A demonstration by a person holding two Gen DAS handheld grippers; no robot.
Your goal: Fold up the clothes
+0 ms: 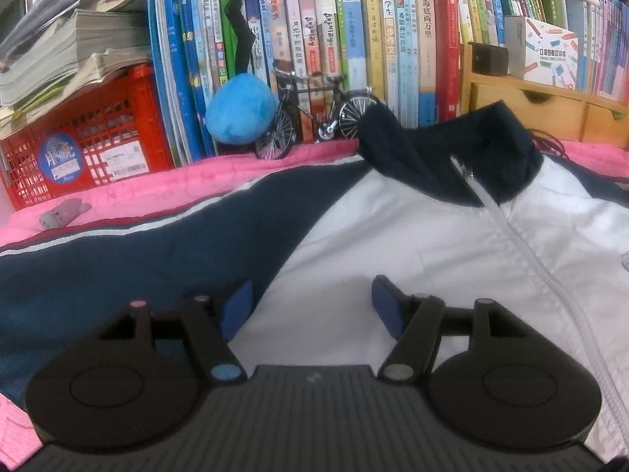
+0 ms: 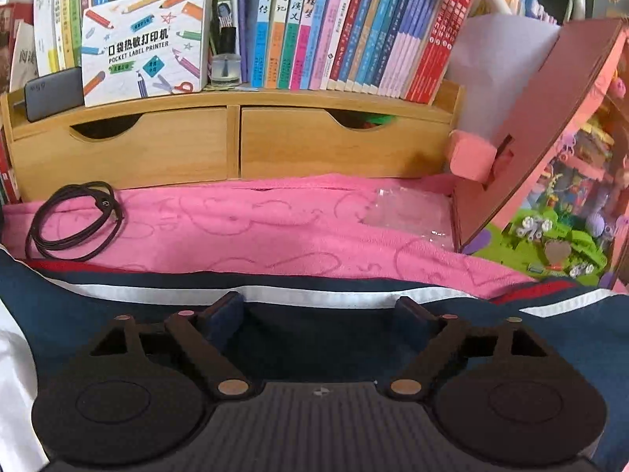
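A zip-up jacket with a white front, navy collar and navy sleeves lies flat on a pink blanket. My left gripper hovers open over the white chest panel beside the left navy sleeve, with nothing between its blue pads. In the right wrist view my right gripper stands wide open above the other navy sleeve, close to its white and red stripe. Its pads hold nothing.
Rows of books fill the shelves behind. A red crate, a blue plush ball and a model bicycle stand at the back left. A wooden drawer unit, a coiled black cable, a clear plastic bag and a pink toy house border the blanket.
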